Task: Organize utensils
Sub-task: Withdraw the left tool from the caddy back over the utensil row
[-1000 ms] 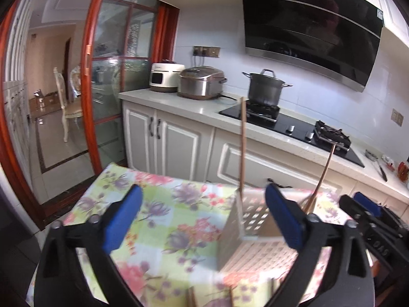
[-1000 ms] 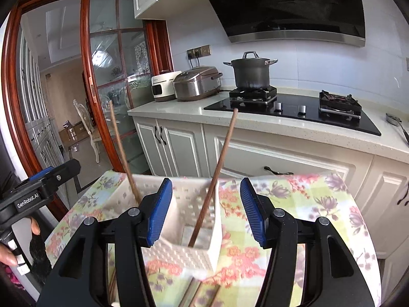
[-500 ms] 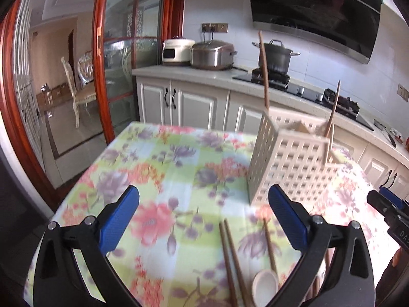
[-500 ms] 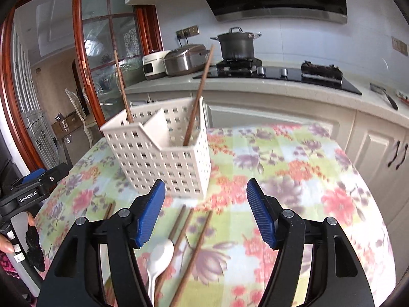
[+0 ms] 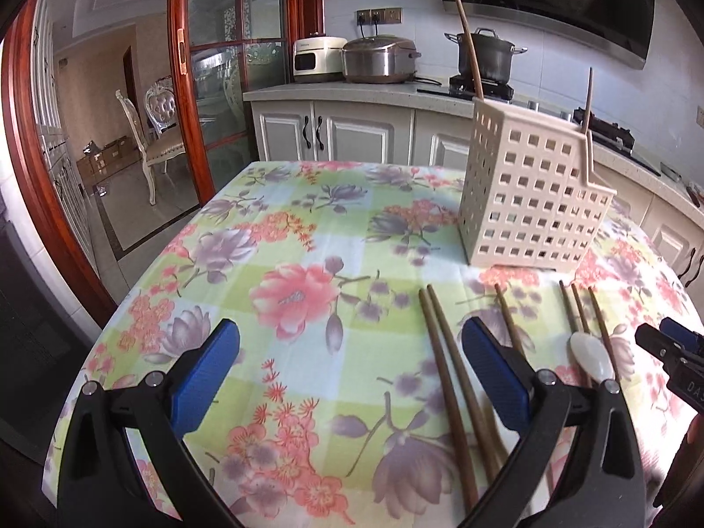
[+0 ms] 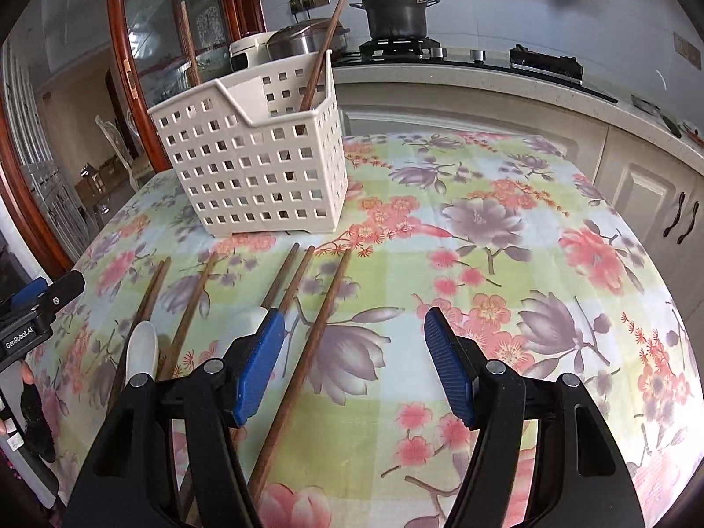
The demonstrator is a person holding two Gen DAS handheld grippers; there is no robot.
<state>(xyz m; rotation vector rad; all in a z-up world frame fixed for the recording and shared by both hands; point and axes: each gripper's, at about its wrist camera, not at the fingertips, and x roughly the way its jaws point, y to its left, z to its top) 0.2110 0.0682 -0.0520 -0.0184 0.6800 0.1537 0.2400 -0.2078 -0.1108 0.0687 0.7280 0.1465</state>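
Note:
A white perforated utensil basket point(image 5: 532, 202) point(image 6: 259, 163) stands on the floral tablecloth with two chopsticks point(image 6: 323, 48) upright in it. Several brown chopsticks point(image 5: 444, 361) point(image 6: 303, 361) and a white spoon point(image 5: 592, 358) point(image 6: 141, 347) lie on the cloth in front of the basket. My left gripper point(image 5: 347, 352) hovers open over the cloth, with a chopstick pair just inside its right finger. My right gripper point(image 6: 354, 330) is open too, above one chopstick that runs beside its left finger. Neither holds anything.
Behind the table runs a kitchen counter point(image 5: 334, 88) with rice cookers point(image 5: 378, 59), a pot point(image 6: 398, 11) on the stove and white cabinets below. A red-framed glass door point(image 5: 193, 88) stands at the left. The table's rounded edge point(image 6: 651, 273) drops off at the right.
Both grippers have sunk toward the table and tipped downward. The loose chopsticks and spoon have come into view under them. The right jaws stand wider than a second ago.

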